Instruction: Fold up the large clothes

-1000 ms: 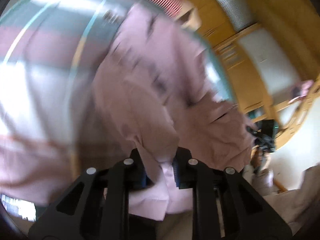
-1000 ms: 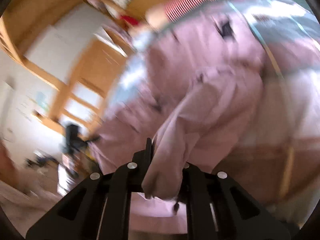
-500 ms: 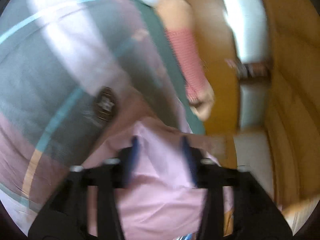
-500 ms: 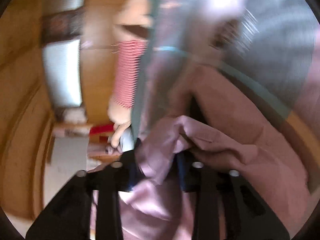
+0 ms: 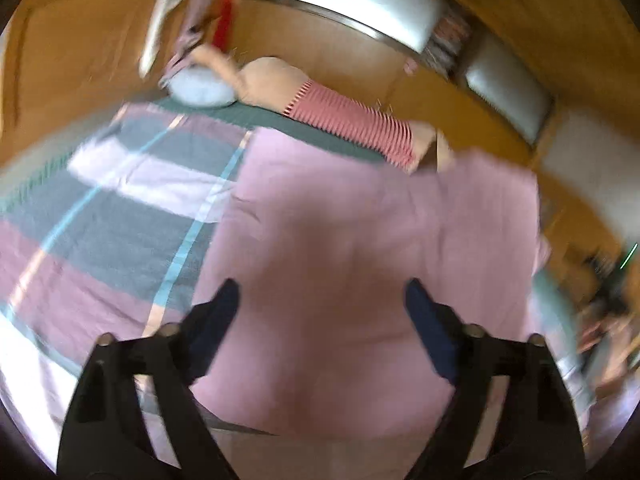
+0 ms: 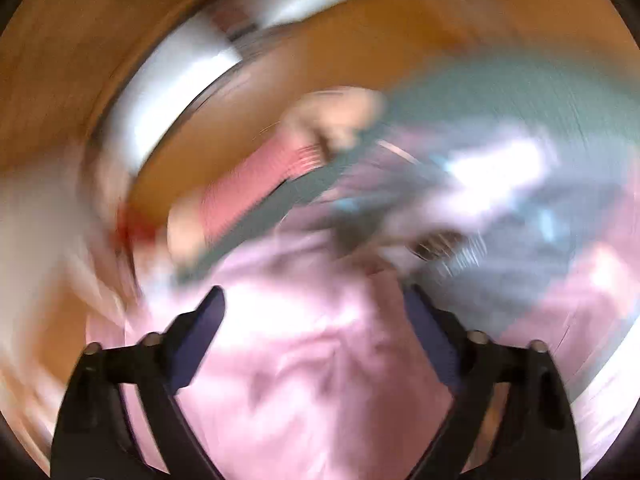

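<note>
The pink garment [image 5: 360, 240] lies spread flat on the bed [image 5: 100, 220], covering the part of the checked bedspread nearest the left wrist camera, with its far edge running close to the green band at the bed's far side. The left gripper [image 5: 322, 300] hangs over the garment's near half with its jaws spread wide; they have just been opening, and the cloth lies flat under the gap with neither of the blue pads [image 5: 224, 312] pressing it. The right gripper [image 6: 316, 308] is likewise spread wide over the garment [image 6: 320, 360], its jaws having just been opening too, and nothing is pinched between its pads [image 6: 200, 332] (this view is heavily blurred, so folds in the cloth there are hard to read). Beyond the garment, along the bed's far edge, lies a stuffed figure in a red-striped top [image 5: 352, 124], with a pale blue cushion [image 5: 200, 90] just beside it at its end further from the garment. Behind the bed stands a wooden wall [image 5: 340, 56] with grey padded panels [image 5: 360, 0].
</note>
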`<action>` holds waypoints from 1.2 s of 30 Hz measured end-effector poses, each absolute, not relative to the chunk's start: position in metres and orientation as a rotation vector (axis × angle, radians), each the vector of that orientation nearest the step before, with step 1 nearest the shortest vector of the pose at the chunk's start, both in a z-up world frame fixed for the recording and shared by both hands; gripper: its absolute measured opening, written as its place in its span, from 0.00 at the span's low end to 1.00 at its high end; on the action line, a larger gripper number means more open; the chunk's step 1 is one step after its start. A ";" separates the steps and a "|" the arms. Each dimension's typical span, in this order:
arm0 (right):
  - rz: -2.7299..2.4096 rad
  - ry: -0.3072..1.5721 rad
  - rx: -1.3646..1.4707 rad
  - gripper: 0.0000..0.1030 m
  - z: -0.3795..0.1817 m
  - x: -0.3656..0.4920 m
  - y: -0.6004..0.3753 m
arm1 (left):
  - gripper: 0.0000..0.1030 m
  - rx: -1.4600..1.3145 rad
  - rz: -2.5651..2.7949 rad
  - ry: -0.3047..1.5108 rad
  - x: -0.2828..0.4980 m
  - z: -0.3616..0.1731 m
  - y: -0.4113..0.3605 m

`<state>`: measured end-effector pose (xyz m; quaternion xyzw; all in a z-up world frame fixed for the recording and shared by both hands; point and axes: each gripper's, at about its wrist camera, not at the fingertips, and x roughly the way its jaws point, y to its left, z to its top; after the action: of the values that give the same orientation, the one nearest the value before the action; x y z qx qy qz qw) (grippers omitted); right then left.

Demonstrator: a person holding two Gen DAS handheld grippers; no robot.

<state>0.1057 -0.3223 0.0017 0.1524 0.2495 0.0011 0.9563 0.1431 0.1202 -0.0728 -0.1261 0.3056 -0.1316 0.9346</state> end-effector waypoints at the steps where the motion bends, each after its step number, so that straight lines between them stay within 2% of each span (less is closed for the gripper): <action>1: 0.058 0.507 0.174 0.79 0.008 0.100 -0.282 | 0.66 -0.184 -0.262 0.635 0.145 -0.077 0.107; 5: 0.234 0.522 -0.224 0.79 -0.003 0.102 -0.140 | 0.65 -0.099 -0.239 0.691 0.154 -0.101 0.091; 7: 0.226 0.571 -0.281 0.70 -0.023 0.132 -0.111 | 0.67 -0.101 -0.206 0.714 0.157 -0.110 0.094; 8: 0.207 0.594 -0.288 0.70 -0.031 0.147 -0.107 | 0.69 -0.114 -0.186 0.719 0.158 -0.113 0.098; 9: 0.168 0.650 -0.275 0.70 -0.048 0.176 -0.105 | 0.80 -0.126 -0.171 0.725 0.158 -0.115 0.102; 10: 0.148 0.709 -0.237 0.72 -0.062 0.200 -0.108 | 0.88 -0.127 -0.160 0.738 0.158 -0.115 0.103; 13: 0.106 0.779 -0.188 0.82 -0.094 0.262 -0.111 | 0.88 -0.088 -0.162 0.754 0.163 -0.116 0.101; 17: 0.064 0.816 -0.231 0.87 -0.103 0.282 -0.099 | 0.89 -0.047 -0.143 0.760 0.176 -0.121 0.100; 20: 0.083 0.809 -0.237 0.86 -0.103 0.274 -0.103 | 0.90 -0.043 -0.141 0.772 0.177 -0.125 0.100; 24: 0.170 0.595 -0.102 0.86 -0.057 0.218 -0.134 | 0.90 -0.060 -0.159 0.765 0.172 -0.119 0.106; 26: 0.123 0.555 -0.038 0.86 -0.043 0.202 -0.162 | 0.90 -0.094 -0.158 0.772 0.174 -0.121 0.112; 32: -0.124 0.716 -0.097 0.86 -0.078 0.240 -0.227 | 0.93 -0.095 -0.136 0.817 0.185 -0.131 0.117; 36: -0.170 0.756 0.095 0.90 -0.093 0.257 -0.277 | 0.97 -0.127 -0.116 0.841 0.192 -0.138 0.125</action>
<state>0.2568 -0.2768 -0.0935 0.0461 0.3684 -0.0829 0.9248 0.1915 0.1247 -0.1382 -0.0615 0.4079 -0.0560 0.9092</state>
